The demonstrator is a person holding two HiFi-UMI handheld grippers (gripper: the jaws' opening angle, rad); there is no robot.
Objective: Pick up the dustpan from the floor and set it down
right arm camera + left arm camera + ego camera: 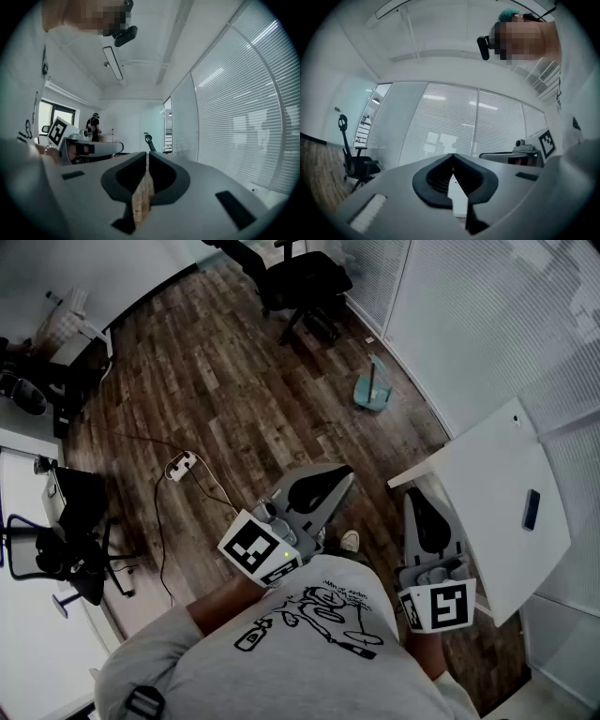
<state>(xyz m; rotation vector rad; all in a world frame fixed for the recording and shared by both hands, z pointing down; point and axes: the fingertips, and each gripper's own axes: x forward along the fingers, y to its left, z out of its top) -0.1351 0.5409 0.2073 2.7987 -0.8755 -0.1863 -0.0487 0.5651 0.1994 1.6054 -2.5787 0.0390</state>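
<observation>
A pale blue plastic dustpan (372, 390) with an upright handle sits on the brown wood-plank floor (234, 381), upper centre-right of the head view, close to the blind-covered glass wall and well apart from both claws. The left claw (452, 158) and the right claw (146, 157) are each closed with nothing between the jaws, at lower centre beside the white bench (487, 474).

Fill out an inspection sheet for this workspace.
Surface: wood-plank floor.
Job's things: teal dustpan on the floor beside the blinds, handle up, not yet picked up.
Clutter: small dark object on the white table.
Grippers: left gripper jaws together, empty; right gripper jaws together, empty; both well short of the dustpan.
Cables: power strip with a thin cable trailing across the floor.
Surroundings: black office chair.
</observation>
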